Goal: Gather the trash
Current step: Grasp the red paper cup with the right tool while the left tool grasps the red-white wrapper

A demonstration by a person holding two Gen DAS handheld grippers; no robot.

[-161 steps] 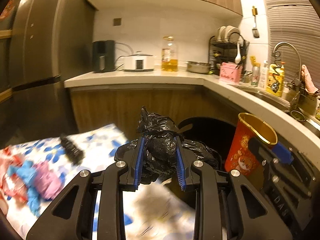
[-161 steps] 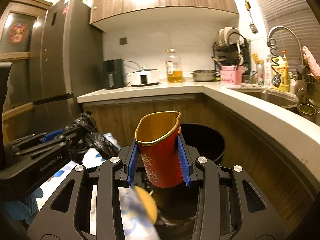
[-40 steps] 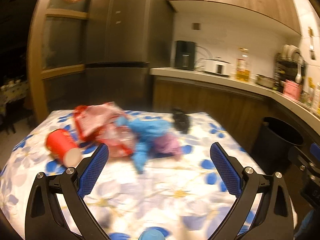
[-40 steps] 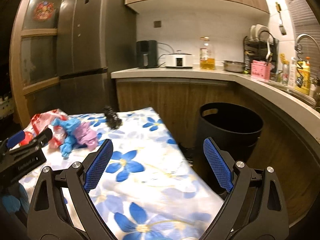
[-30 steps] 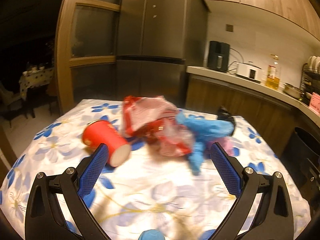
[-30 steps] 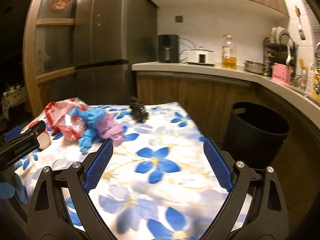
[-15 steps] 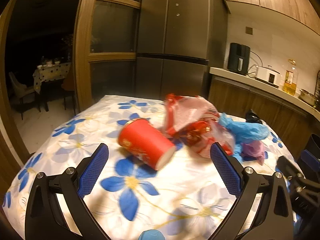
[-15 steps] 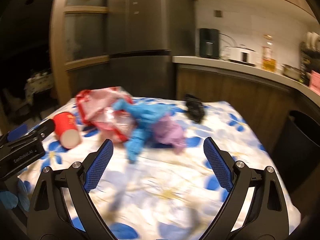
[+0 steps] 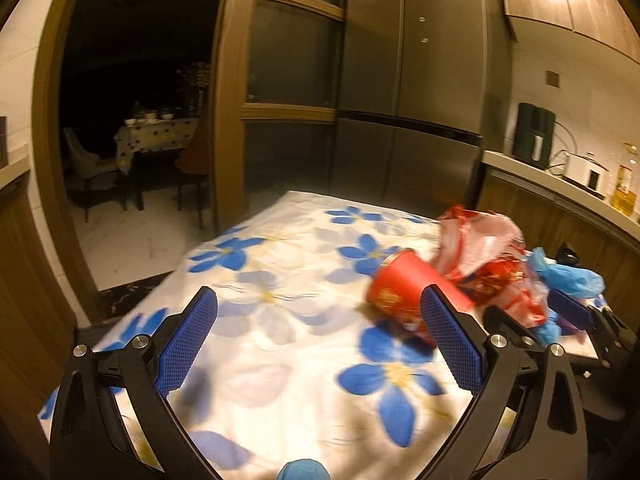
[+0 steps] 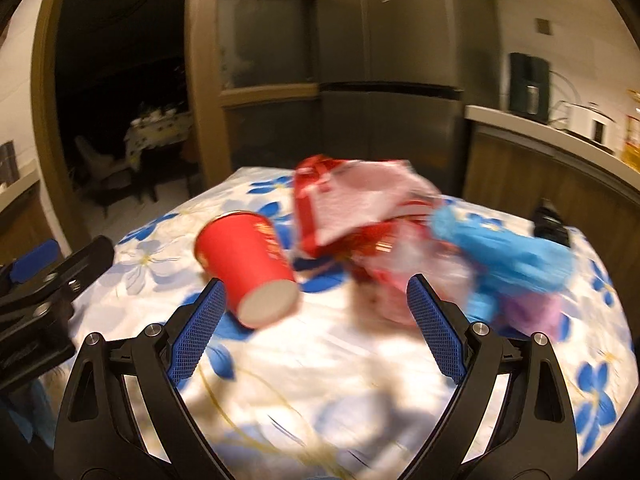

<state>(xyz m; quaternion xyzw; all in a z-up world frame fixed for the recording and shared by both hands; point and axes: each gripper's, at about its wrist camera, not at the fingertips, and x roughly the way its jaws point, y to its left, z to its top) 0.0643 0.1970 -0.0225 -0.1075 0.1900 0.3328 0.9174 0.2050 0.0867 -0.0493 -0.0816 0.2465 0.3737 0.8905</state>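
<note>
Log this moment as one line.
left gripper: open, empty | right gripper: open, empty | red cup: on its side on table

Cup (image 10: 249,263) lies on table (image 10: 360,380) (blurred), apparently left of bags (image 10: 360,220).

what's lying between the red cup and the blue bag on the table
In the right wrist view, a crumpled red-and-white plastic bag lies between the red cup and the blue bag. Blur hides whether they touch.
</note>
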